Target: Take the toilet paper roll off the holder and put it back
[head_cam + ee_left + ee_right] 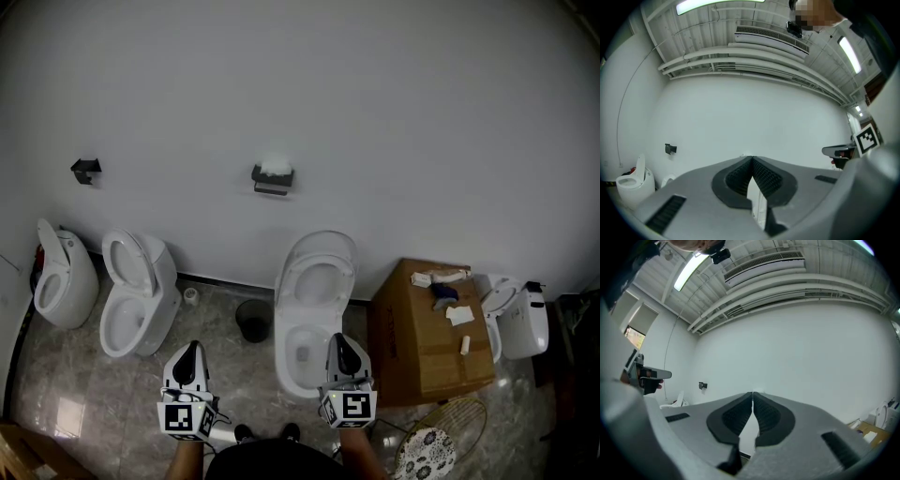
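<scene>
Only head view: TP roll (275, 167) on holder (272, 185); left gripper (752, 160), right gripper (753, 394) closed, empty.

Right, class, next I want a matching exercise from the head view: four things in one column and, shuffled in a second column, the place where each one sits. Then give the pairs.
Things
1. toilet paper roll
2. cardboard box
3. dark bin
4. black bracket

Places
A. on the floor, just left of the big open toilet
B. on the wall, far left
C. on the wall, near the middle of the view
D. on the floor, just right of that toilet

Pairs: 1-C, 2-D, 3-A, 4-B
</scene>
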A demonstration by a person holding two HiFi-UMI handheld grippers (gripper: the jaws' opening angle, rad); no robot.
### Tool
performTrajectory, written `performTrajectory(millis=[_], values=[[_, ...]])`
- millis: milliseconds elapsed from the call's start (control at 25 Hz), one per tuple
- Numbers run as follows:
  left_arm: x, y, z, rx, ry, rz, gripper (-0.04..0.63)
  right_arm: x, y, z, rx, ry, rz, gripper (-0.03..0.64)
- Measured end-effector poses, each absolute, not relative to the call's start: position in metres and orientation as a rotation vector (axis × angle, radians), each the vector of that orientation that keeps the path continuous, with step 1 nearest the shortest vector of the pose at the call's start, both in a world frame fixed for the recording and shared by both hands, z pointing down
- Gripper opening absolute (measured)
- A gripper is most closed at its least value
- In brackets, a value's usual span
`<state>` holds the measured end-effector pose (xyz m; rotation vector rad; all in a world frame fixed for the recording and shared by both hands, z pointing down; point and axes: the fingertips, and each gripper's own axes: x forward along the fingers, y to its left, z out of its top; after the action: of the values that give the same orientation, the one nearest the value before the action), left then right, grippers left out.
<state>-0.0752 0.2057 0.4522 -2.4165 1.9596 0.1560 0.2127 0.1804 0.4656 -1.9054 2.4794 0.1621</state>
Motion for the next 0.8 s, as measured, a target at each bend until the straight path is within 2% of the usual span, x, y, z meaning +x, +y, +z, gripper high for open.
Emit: performTrajectory(millis=[200,320,440,640,800], values=[[-0.072,0.204,0.450,-2.432,1.962,0.141,0.003,0.213,0.178,0.466,-1.912,2.484,0.163,-0.004],[-0.072,0.204,0.451,-2.434,1.949,0.143,0.003,0.209,0.178,0.466,-1.894,2.501,0.155,0.058],[-0.073,0.204,0.459,-2.438,1.938,0.148,0.003,0.207,0.178,0.465,-1.879,2.512,0.158,0.079],[-0.072,0.204,0.461,-2.443,1.937,0.143,0.003,0.207,0.176,0.467,-1.869,2.516,0.144,0.160],[-0.070,0.204,0.460,-2.442,1.934,0.141,0.003,0.207,0.177,0.465,-1.858,2.524,0.145,0.197]])
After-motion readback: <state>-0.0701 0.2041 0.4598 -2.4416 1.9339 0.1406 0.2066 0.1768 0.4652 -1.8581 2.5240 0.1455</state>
